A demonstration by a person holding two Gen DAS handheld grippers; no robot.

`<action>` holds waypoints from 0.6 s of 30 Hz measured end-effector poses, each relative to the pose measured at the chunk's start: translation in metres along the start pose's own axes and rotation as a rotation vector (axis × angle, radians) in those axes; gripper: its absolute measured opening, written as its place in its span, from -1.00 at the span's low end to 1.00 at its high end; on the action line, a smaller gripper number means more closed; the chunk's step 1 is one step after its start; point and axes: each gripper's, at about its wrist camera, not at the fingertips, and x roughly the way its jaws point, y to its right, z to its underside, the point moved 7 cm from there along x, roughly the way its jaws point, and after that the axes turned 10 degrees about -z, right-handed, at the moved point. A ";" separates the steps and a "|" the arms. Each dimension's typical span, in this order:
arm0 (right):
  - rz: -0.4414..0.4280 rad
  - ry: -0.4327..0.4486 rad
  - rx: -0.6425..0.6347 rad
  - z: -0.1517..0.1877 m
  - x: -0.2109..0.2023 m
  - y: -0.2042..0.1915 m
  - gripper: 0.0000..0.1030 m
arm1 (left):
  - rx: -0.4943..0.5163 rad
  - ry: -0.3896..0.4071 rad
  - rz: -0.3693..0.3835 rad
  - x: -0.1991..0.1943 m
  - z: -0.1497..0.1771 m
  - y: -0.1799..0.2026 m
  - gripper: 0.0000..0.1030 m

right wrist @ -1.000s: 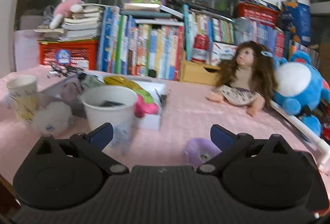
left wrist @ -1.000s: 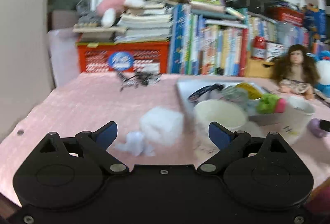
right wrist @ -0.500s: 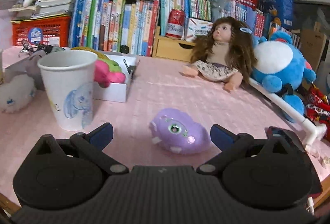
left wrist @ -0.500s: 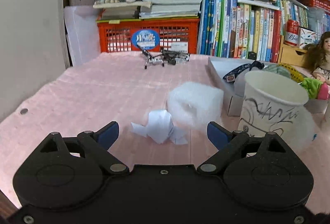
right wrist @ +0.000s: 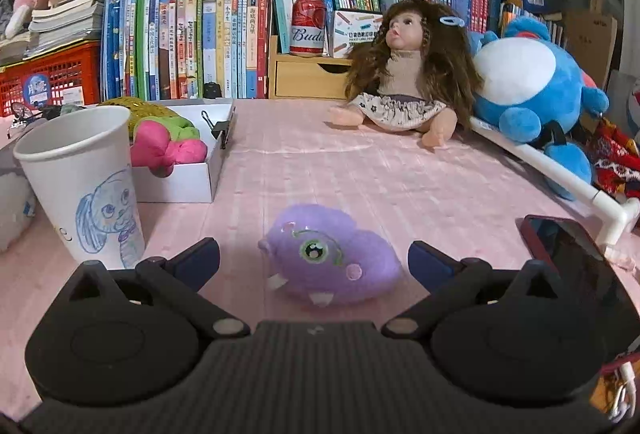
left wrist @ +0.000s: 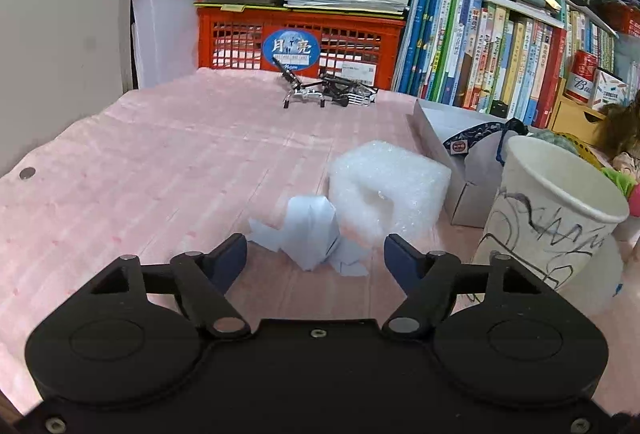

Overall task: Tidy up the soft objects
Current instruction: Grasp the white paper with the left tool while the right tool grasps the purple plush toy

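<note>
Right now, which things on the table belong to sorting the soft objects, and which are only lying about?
Belong to the job:
- crumpled tissue, between the closing left gripper
- foam block
- purple plush toy, in front of the open right gripper
- white box

Lying about:
- paper cup
- phone
- doll
- books

Bkgd, non-task: red crate [left wrist: 300, 42] at back of pink table cover [left wrist: 160, 170], book stacks on top. Row of upright books [right wrist: 192, 38] beside it. Red can [right wrist: 308, 26] on small wooden drawer unit [right wrist: 308, 76]. Binder clip [right wrist: 218, 126] on white box rim. Paper cup [right wrist: 84, 186] w/ blue drawing, upright, nr box. Dark phone [right wrist: 568, 246] flat at right edge. Metal clips [left wrist: 328, 94] nr crate.
</note>
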 end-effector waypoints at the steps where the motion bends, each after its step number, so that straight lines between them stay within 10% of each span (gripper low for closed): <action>1: 0.002 -0.005 0.003 0.000 0.001 0.001 1.00 | -0.002 0.000 -0.001 0.001 0.000 0.000 0.35; 18: 0.017 -0.067 0.019 0.002 0.011 0.002 1.00 | 0.007 0.005 0.000 -0.001 -0.001 0.002 -0.15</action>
